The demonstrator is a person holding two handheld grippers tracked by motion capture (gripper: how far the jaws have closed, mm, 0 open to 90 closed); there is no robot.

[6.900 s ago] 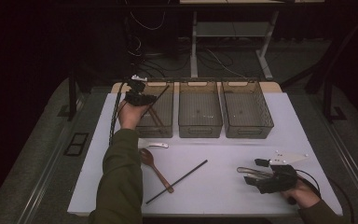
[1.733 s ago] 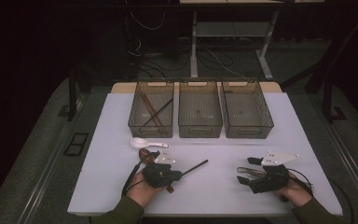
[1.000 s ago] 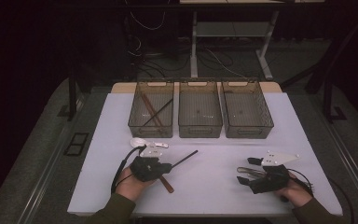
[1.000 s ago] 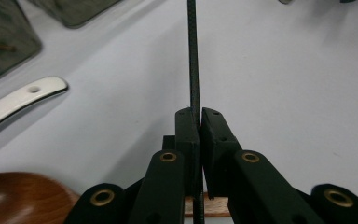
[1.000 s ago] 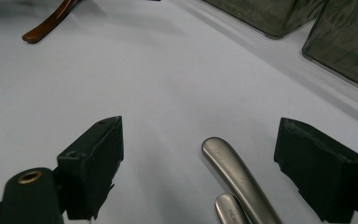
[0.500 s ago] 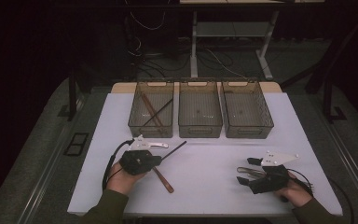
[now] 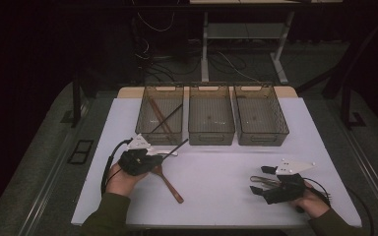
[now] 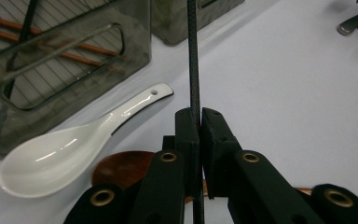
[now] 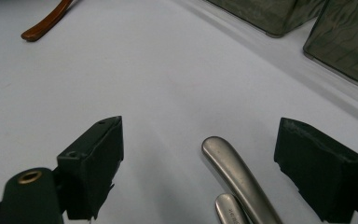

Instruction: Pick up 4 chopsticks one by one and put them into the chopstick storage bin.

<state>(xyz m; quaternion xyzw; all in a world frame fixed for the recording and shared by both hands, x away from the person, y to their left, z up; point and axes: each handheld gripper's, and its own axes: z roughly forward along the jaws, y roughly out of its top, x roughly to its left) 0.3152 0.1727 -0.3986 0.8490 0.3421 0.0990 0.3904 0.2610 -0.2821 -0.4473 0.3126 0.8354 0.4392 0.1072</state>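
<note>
Here, from the high view, we see the left gripper (image 7: 150, 156) near the front left of the white counter (image 7: 216, 177), clamped on a thin black chopstick (image 7: 174, 149) whose far end points toward the left bin (image 7: 161, 114). That bin holds more sticks, brown and black; the middle bin (image 7: 211, 114) and the right bin (image 7: 259, 115) stand beside it in a row. A brown wooden spoon (image 7: 170, 184) lies on the counter just beside the left hand (image 7: 120, 179). Far off to the right, the right gripper (image 7: 261, 181) rests low by the counter's front edge, with metal utensils between its jaws.

In the left gripper view, we find the jaws pressed together on the black chopstick (image 8: 194, 70), which runs straight up between them. A white ceramic spoon (image 8: 70, 149) lies left of them, in front of the left bin (image 8: 60, 70), and the wooden spoon's bowl (image 8: 126, 170) shows beneath.

In the right gripper view, our jaws stand wide apart. Two metal utensil handles (image 9: 240, 179) lie on the counter between them, untouched by either jaw. The wooden spoon's handle end (image 9: 46, 23) shows at top left.
</note>
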